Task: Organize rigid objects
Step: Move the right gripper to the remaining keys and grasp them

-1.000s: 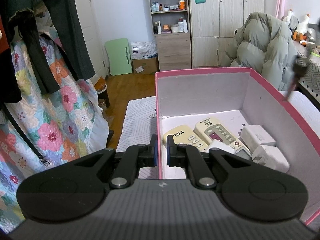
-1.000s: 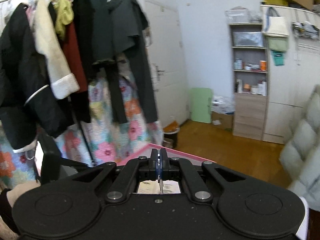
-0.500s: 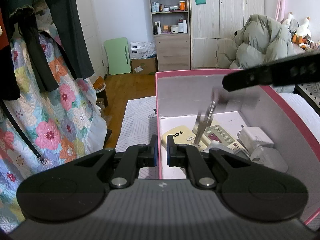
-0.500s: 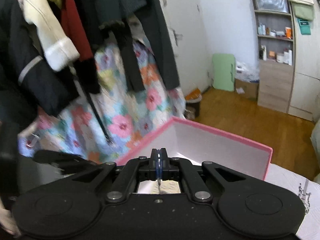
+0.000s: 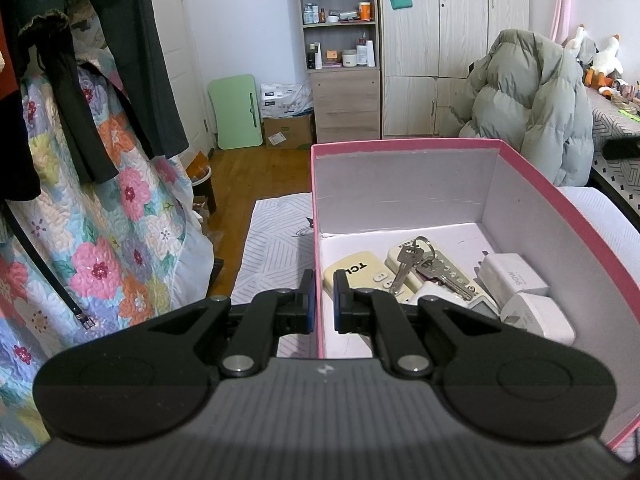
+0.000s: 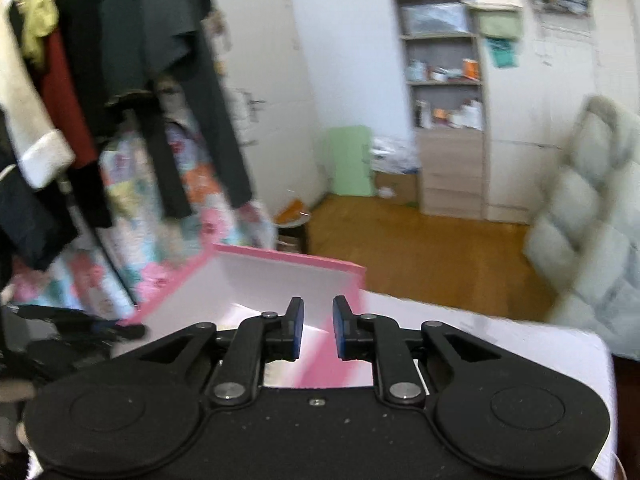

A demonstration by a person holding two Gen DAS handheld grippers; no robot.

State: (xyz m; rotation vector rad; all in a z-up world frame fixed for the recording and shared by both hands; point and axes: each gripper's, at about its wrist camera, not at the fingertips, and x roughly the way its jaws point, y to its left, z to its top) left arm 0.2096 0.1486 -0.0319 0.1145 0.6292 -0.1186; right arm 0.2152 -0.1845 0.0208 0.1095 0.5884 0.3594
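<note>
A pink box (image 5: 404,145) with a white inside stands on the bed. In it lie two cream remote controls (image 5: 356,270), two white chargers (image 5: 514,276) and a bunch of keys (image 5: 416,266) on top of the remotes. My left gripper (image 5: 323,300) is shut on the box's left wall, one finger on each side. My right gripper (image 6: 317,330) is open and empty above the box's far right corner (image 6: 352,270); that view is blurred.
Clothes (image 5: 80,80) and a floral quilt (image 5: 100,260) hang on a rack at the left. A grey puffer coat (image 5: 532,108) lies at the right. A shelf unit (image 5: 344,52) and wardrobe stand at the far wall, past wooden floor (image 5: 256,172).
My right gripper brought the keys over the box, opened and let them go. The keys now lie on the remotes. The right gripper has drawn back. My left gripper has kept its hold.
</note>
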